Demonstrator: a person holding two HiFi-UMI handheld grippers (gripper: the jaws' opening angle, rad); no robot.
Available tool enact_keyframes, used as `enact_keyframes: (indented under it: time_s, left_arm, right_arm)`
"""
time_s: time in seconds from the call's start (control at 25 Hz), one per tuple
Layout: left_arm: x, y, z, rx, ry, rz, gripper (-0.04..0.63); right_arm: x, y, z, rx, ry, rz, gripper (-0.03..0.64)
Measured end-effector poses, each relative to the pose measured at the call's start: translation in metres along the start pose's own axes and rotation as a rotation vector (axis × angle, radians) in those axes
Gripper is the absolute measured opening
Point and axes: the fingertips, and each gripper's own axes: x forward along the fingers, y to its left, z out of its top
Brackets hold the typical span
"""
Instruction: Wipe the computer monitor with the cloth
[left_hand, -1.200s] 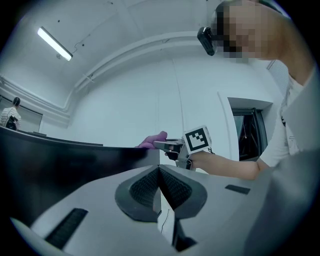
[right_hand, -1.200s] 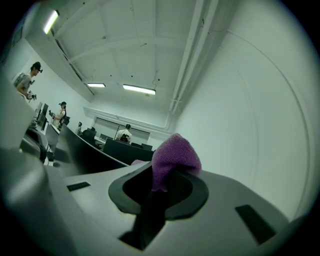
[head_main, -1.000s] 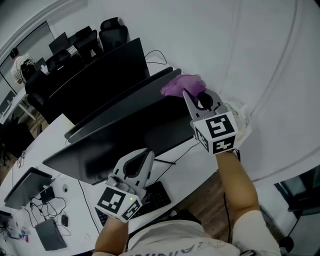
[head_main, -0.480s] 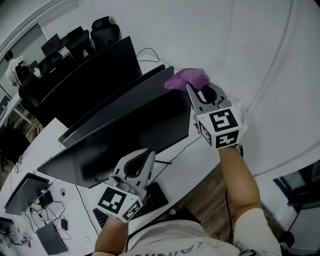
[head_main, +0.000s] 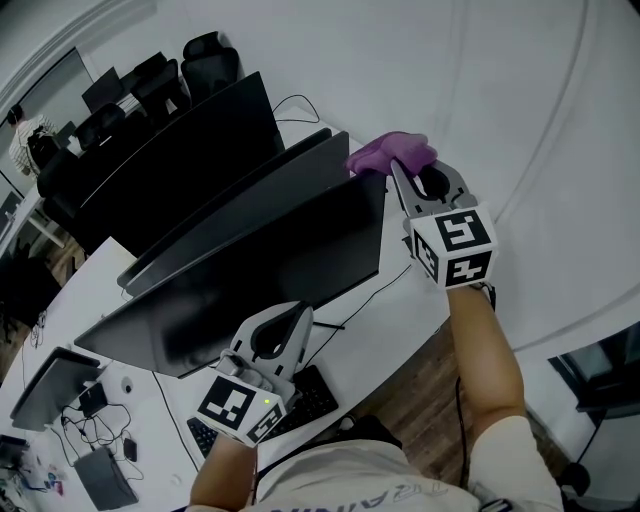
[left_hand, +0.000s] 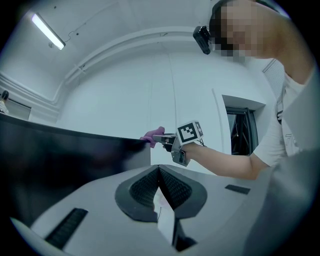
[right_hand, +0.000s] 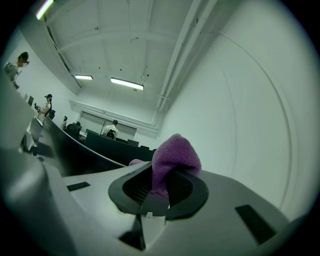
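Right gripper (head_main: 398, 172): pinching purple cloth (head_main: 392, 152) at monitor (head_main: 260, 270) top right corner.
Left gripper (head_main: 299, 312): jaws pressed together, empty, near screen bottom edge.
Risk: pressure on unbraced corner tilts monitor; cloth overruns edge.

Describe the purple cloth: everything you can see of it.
The cloth is purple, soft and nubbly like a towel. It is bunched into a lump and pinched between the fingers of the right gripper, which is shut on it, with a rounded fold sticking out past the tips. It sits at the upper right corner of the front monitor and seems to touch its top edge.
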Motion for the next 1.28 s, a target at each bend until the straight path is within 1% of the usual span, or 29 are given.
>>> enact_keyframes:
  time_s: [0.36,0.64,1.0,1.28]
  left_arm:
    - [0.0,-0.001,-0.003,-0.01,0.005,-0.008,0.005]
    - [-0.001,-0.002,-0.01,-0.014,0.014,-0.01,0.005]
    - [-0.002,-0.001,-0.018,-0.032,0.021,-0.009,0.005]
    - [-0.001,-0.002,-0.032,-0.057,0.04,-0.008,0.005]
  right_arm:
    - [0.001,-0.005,-0.013,0.024,0.027,-0.005,0.063]
    - [-0.002,0.004,-0.044,0.05,0.075,0.018,0.063]
    - [-0.006,0.016,-0.071,0.075,0.102,0.044,0.063]
    - [-0.011,0.023,-0.11,0.103,0.161,0.053,0.063]
